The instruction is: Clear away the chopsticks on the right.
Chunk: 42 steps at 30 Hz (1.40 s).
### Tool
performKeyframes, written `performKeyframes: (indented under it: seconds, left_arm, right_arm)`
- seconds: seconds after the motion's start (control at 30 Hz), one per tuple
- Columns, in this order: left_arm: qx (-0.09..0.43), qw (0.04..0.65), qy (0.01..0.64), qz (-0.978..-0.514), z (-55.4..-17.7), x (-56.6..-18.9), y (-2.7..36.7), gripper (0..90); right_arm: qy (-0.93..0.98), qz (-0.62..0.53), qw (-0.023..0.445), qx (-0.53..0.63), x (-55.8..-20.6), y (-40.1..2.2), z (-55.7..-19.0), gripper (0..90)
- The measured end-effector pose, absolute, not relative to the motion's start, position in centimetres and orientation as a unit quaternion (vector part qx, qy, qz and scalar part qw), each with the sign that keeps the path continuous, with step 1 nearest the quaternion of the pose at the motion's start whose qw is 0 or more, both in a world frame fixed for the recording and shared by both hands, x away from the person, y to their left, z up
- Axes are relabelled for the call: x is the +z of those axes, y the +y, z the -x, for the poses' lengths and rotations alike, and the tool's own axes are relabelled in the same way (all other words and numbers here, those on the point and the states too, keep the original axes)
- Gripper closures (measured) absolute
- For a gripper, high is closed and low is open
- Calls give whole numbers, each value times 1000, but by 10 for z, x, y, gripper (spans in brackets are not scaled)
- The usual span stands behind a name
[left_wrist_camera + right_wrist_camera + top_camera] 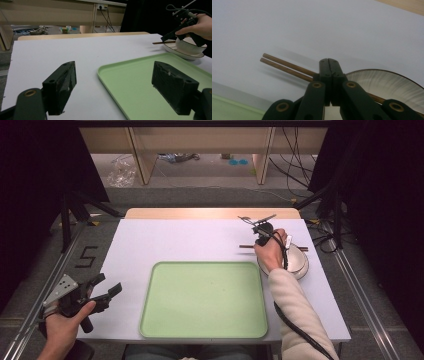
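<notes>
Your right gripper has its two black jaws pressed flat together, and the pair of thin brown wooden chopsticks passes just beneath or behind them, lying across the rim of the white ribbed ceramic bowl. From the right gripper view you cannot tell whether the sticks are pinched at all; the jaws look closed on each other with nothing between them. That is your main risk: lift now and the chopsticks may stay where they are, or one may catch on a jaw, roll off the rim and skid across the white table top. A second risk is pressing down: the sticks bridge the bowl, so a push on the overhanging ends could lever them up or tip the bowl on its saucer.

In the high view your right hand reaches forward over the bowl, wrist bent down, sleeve stretched along the right edge of the pale green plastic tray. Your left gripper is held at the near left corner, well apart from the work, jaws wide apart and empty, pointing across the tray.
</notes>
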<state>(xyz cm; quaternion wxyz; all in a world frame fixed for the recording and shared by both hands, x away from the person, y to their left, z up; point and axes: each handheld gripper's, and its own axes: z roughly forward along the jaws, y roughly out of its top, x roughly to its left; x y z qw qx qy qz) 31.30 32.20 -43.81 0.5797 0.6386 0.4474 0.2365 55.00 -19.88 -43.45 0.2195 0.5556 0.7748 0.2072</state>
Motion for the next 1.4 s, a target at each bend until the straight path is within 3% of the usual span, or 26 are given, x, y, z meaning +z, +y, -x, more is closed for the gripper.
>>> performKeyframes:
  seconds: [1.27, 1.4]
  left_arm:
    - [236, 580, 448, -638, -313, -438, 322, 199]
    - [236, 579, 447, -639, -313, -438, 322, 199]
  right_arm:
    - [800, -528, 229, 169, -428, -194, -556, 900]
    - [876, -381, 260, 140, -413, -185, -562, 729]
